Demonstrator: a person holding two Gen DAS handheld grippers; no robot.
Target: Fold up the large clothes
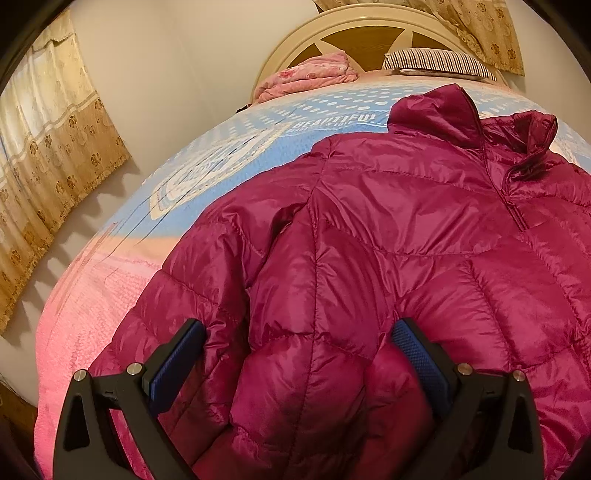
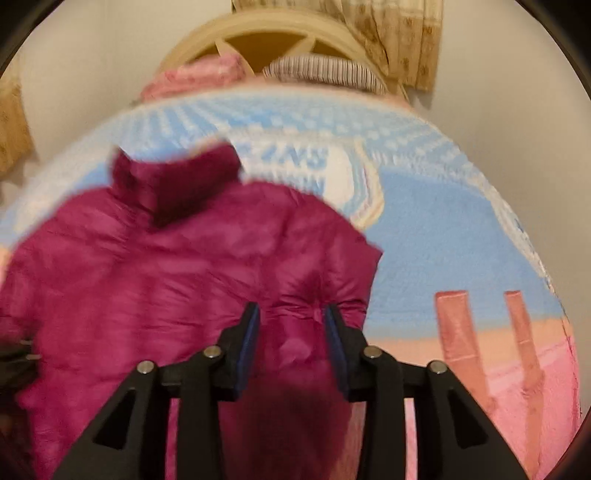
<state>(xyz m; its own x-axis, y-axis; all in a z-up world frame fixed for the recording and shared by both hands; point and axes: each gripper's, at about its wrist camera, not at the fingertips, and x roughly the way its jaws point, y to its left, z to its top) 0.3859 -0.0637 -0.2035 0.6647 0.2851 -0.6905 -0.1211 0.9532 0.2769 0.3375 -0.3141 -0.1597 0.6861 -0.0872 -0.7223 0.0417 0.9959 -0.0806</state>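
Observation:
A magenta puffer jacket (image 1: pixel 406 229) lies front-up on the bed, collar toward the headboard. My left gripper (image 1: pixel 299 332) stands open wide over its lower left part. The puffy fabric bulges between the blue pads (image 1: pixel 177 365), and the left sleeve lies beside them. The right wrist view is blurred. There my right gripper (image 2: pixel 291 317) is shut on a pinched fold of the jacket (image 2: pixel 177 258) near its right edge, and the cloth hangs down between the fingers (image 2: pixel 247 332). The collar (image 2: pixel 173 181) stands up at the far side.
A blue, white and pink bedspread (image 1: pixel 207 173) covers the bed. A folded pink blanket (image 1: pixel 306 75) and a striped pillow (image 1: pixel 436 62) lie at the cream headboard (image 1: pixel 354 29). Patterned curtains (image 1: pixel 48 155) hang on the left wall. Bare bedspread (image 2: pixel 461 240) lies to the jacket's right.

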